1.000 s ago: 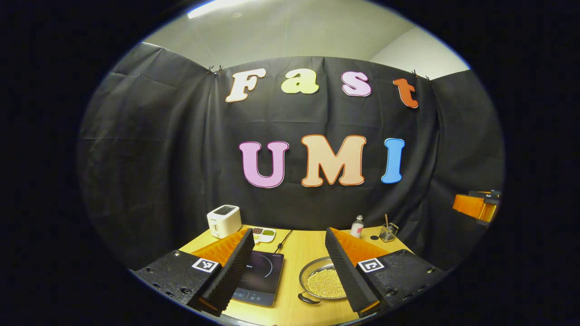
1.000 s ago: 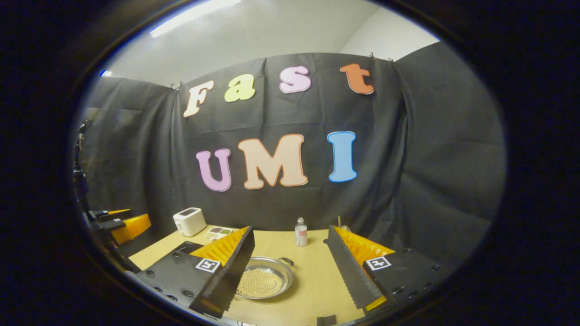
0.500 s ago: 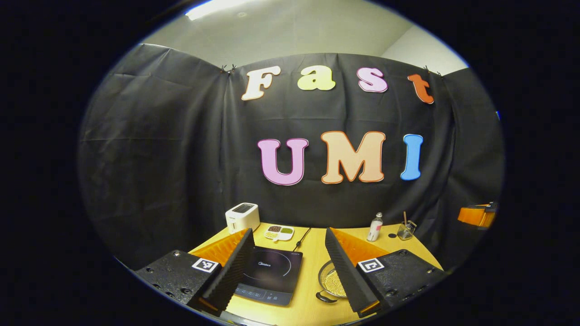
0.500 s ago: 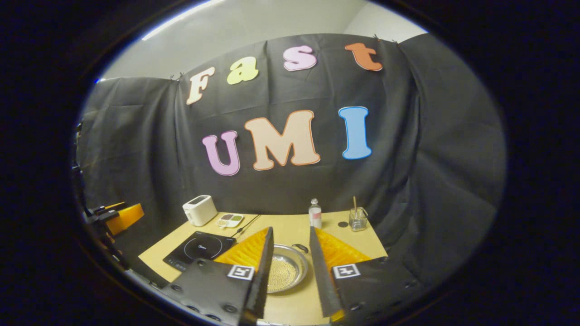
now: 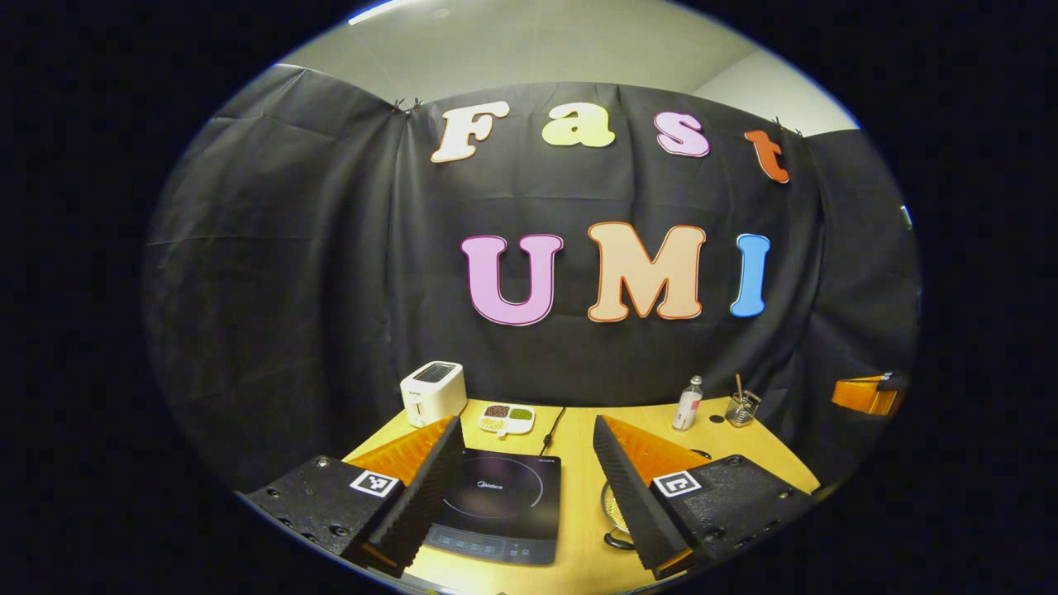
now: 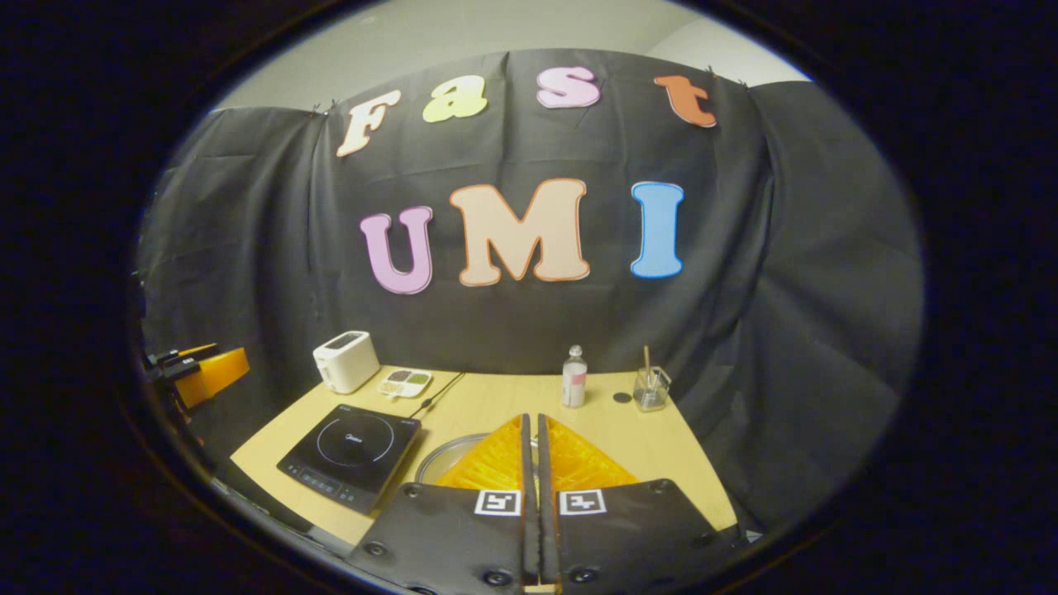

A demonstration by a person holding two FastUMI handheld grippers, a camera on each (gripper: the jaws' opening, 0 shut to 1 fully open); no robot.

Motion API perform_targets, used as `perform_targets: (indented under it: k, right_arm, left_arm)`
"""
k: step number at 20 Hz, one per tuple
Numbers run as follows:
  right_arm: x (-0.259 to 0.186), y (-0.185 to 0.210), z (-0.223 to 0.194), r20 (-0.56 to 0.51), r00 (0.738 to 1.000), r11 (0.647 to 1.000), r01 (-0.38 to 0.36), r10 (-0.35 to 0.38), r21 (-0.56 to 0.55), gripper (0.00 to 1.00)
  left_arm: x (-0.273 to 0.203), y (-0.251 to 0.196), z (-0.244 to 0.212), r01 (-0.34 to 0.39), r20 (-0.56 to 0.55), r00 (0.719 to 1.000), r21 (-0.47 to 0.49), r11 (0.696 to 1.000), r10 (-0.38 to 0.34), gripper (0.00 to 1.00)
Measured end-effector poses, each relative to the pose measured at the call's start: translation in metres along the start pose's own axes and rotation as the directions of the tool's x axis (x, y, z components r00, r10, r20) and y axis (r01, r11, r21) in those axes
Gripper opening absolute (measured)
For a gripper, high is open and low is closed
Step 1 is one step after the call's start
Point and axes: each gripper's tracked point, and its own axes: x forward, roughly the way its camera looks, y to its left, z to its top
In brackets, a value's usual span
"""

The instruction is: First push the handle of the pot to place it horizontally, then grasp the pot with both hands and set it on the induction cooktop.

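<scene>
Pot beside cooktop; untouched

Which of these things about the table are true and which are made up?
1. The right tongs are shut. True.
2. The left tongs are shut. False: they are wide open.
3. The pot sits on the cooktop. False: it sits on the table beside it.
4. A toaster stands at the back of the table. True.
5. The bottle lies on its side. False: it stands upright.
</scene>
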Motion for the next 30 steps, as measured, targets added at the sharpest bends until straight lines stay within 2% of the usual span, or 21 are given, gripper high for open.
perform_targets:
  k: [5,7,8,9,12,13,15,16,17,18,19,21,22,24,26,27,30]
  right_arm:
    - [0.011,0.037,-0.07,-0.176,0.984,1.0,0.004,-0.005,-0.004,0.0]
    - [0.014,0.051,-0.102,-0.255,0.967,1.0,-0.006,0.001,-0.018,0.0]
    - [0.014,0.059,-0.12,-0.297,0.955,1.0,-0.013,0.006,-0.02,0.0]
    - [0.015,0.067,-0.135,-0.34,0.94,1.0,-0.019,0.012,-0.019,0.03]
    - [0.015,0.078,-0.186,-0.469,0.883,1.0,-0.011,-0.003,-0.027,0.03]
    - [0.016,0.08,-0.198,-0.503,0.864,1.0,-0.002,-0.012,-0.028,0.03]
    - [0.017,0.087,-0.223,-0.563,0.826,1.0,0.006,-0.018,-0.023,0.0]
    - [0.016,0.089,-0.235,-0.594,0.805,1.0,0.008,-0.022,-0.025,0.03]
    - [0.017,0.088,-0.243,-0.617,0.787,0.999,0.016,-0.032,-0.032,0.0]
    - [0.018,0.087,-0.25,-0.636,0.771,0.999,0.025,-0.043,-0.037,0.0]
    - [0.019,0.09,-0.258,-0.655,0.754,0.999,0.029,-0.046,-0.037,0.0]
    - [0.025,0.091,-0.273,-0.693,0.719,0.999,0.032,-0.047,-0.034,0.02]
    - [0.029,0.091,-0.28,-0.709,0.704,0.999,0.031,-0.047,-0.035,0.0]
    - [0.034,0.095,-0.295,-0.745,0.666,0.999,0.02,-0.036,-0.03,0.02]
    - [0.042,0.096,-0.302,-0.761,0.647,0.998,0.002,-0.044,-0.056,0.0]
    - [0.046,0.095,-0.306,-0.766,0.64,0.997,-0.005,-0.058,-0.079,0.03]
    - [0.058,0.101,-0.314,-0.779,0.624,0.996,-0.01,-0.067,-0.094,0.0]
  left_arm:
    - [0.017,0.03,-0.01,0.031,-0.017,0.999,-0.011,0.999,-0.031,0.99]
    - [0.023,0.04,-0.019,0.04,-0.033,0.999,-0.008,0.999,-0.04,0.99]
    - [0.025,0.047,-0.021,0.04,-0.039,0.998,-0.003,0.999,-0.04,0.93]
    - [0.027,0.052,-0.024,0.041,-0.042,0.998,0.002,0.999,-0.041,0.93]
    - [0.031,0.065,-0.029,0.057,-0.046,0.997,0.001,0.998,-0.057,0.93]
    - [0.032,0.069,-0.033,0.063,-0.053,0.997,0.001,0.998,-0.063,0.96]
    - [0.034,0.078,-0.039,0.07,-0.068,0.995,0.007,0.998,-0.07,0.96]
    - [0.034,0.082,-0.041,0.074,-0.073,0.995,0.013,0.997,-0.073,0.93]
    - [0.034,0.085,-0.044,0.079,-0.076,0.994,0.018,0.997,-0.077,0.96]
    - [0.034,0.089,-0.046,0.082,-0.081,0.993,0.02,0.996,-0.08,0.93]
    - [0.036,0.092,-0.049,0.084,-0.087,0.993,0.019,0.996,-0.082,0.96]
    - [0.037,0.097,-0.055,0.086,-0.102,0.991,0.01,0.996,-0.085,0.96]
    - [0.038,0.099,-0.058,0.085,-0.106,0.991,0.004,0.996,-0.084,0.93]
    - [0.038,0.105,-0.06,0.079,-0.11,0.991,-0.004,0.997,-0.079,0.94]
    - [0.037,0.112,-0.063,0.071,-0.113,0.991,-0.006,0.997,-0.071,0.96]
    - [0.037,0.116,-0.064,0.066,-0.115,0.991,-0.004,0.998,-0.066,0.93]
    - [0.035,0.126,-0.066,0.058,-0.121,0.991,0.026,0.998,-0.054,0.93]
